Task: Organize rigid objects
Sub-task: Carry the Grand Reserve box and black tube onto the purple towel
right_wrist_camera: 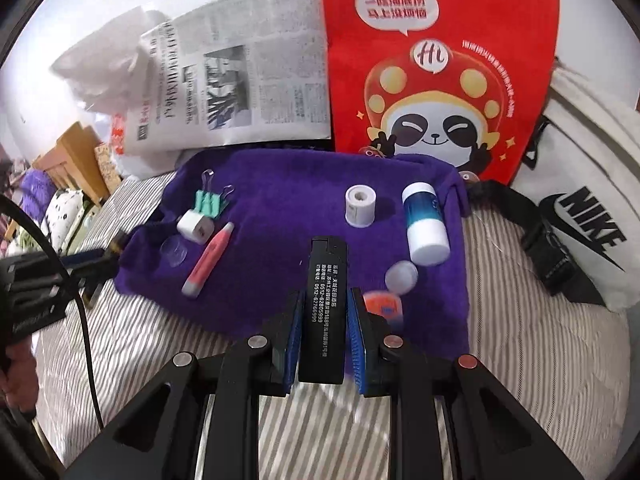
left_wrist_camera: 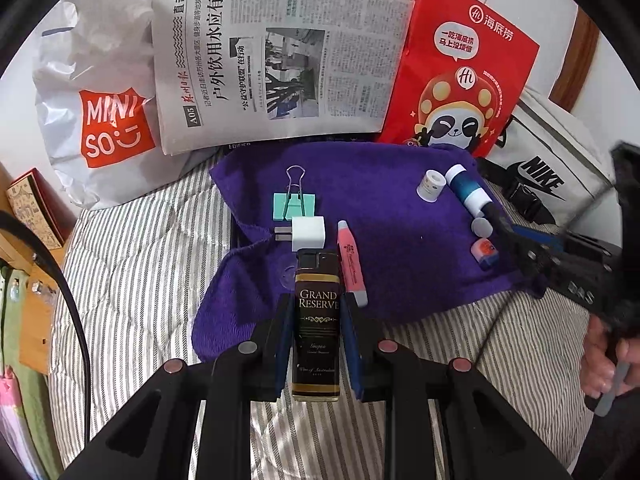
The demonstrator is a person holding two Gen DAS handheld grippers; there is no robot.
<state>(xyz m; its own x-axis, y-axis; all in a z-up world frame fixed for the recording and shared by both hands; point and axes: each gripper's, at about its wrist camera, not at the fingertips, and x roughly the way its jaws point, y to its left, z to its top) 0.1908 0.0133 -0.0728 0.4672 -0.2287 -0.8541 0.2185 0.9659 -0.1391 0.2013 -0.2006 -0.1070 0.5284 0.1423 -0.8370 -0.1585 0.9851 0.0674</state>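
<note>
The left wrist view shows the left gripper (left_wrist_camera: 318, 308) clamped on a lighter labelled "Grand Reserve" (left_wrist_camera: 317, 332). It stands lengthwise between the blue pads at lower centre, and its black top reaches almost to a white plug adapter (left_wrist_camera: 307, 233).

The right wrist view shows the right gripper (right_wrist_camera: 325, 296) closed in the same way on a black lighter (right_wrist_camera: 325, 312) printed with white Chinese text and a phone number. This lighter cannot be made out in the left view, where the right gripper (left_wrist_camera: 504, 232) is only a dark, blurred shape at the right edge of the purple towel (left_wrist_camera: 384, 208).

Both views show the towel spread on striped bedding (left_wrist_camera: 132, 280). On it lie:
- a mint binder clip (left_wrist_camera: 294, 200)
- a pink tube (left_wrist_camera: 352, 264)
- a small white jar (left_wrist_camera: 431, 185)
- a blue-and-white bottle (left_wrist_camera: 468, 191)
- a white cap (left_wrist_camera: 481, 227)
- a small orange-lidded pot (left_wrist_camera: 484, 252), blurred in the right view

A clear disc (right_wrist_camera: 174, 251) beside the adapter shows more plainly in the right view.

Along the top stand a newspaper (left_wrist_camera: 280, 56), a red Haidilao bag (left_wrist_camera: 460, 64) and a Nike bag (left_wrist_camera: 548, 168). The orange logo on the MINISO bag (left_wrist_camera: 116, 124) can be read only in the left view.
</note>
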